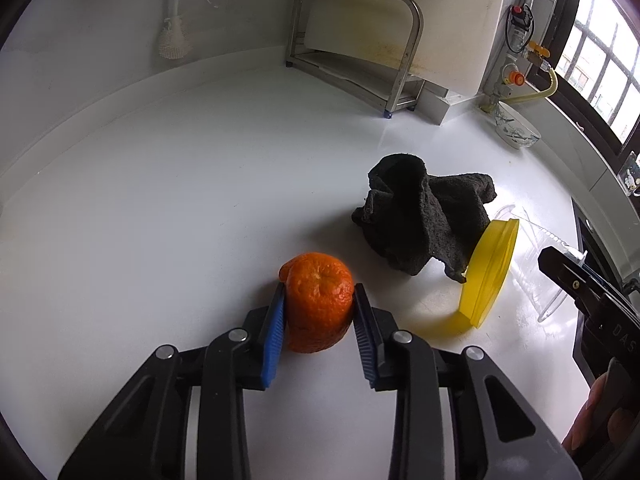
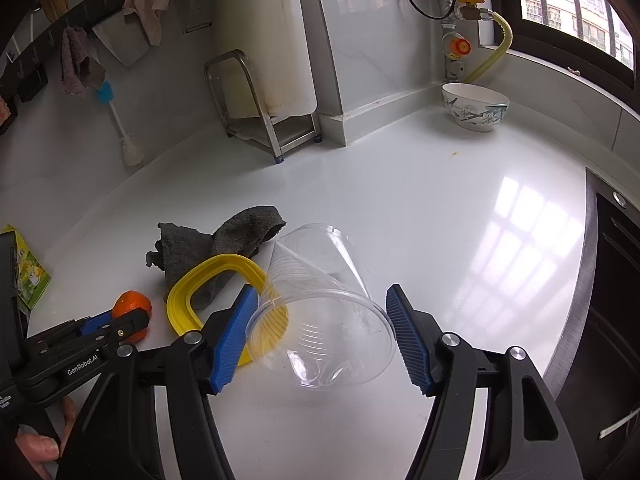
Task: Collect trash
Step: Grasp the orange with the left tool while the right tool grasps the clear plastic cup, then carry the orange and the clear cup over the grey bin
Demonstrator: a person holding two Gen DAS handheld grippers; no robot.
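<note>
— Left tongs [image 1: 319,304] pinching the orange peel [image 1: 319,302], blue pads pressed to both flanks. Right tongs [image 2: 322,330] spread around the rim of the clear cup [image 2: 320,312], pads just beside it, hard to say if touching.

— Reason for that?

— Probably to clear both bits of rubbish off the white counter [image 2: 420,208] in one go, one per hand. Peel gripped low on the counter, likely for a firm hold on its curved shell.

— Largest down?

— Counter first, then grey rag [image 2: 212,248] heaped near the middle. Next the cup, tipped on its side against the yellow lid [image 2: 208,280], lid propped on edge, leaning on the rag. Then the peel, well left of the lid.

— Which way pointing?

— Cup's long axis flat-ish, mouth toward the right tongs, base toward the rag. Peel standing dome-like, stem dimple facing the left camera.
</note>
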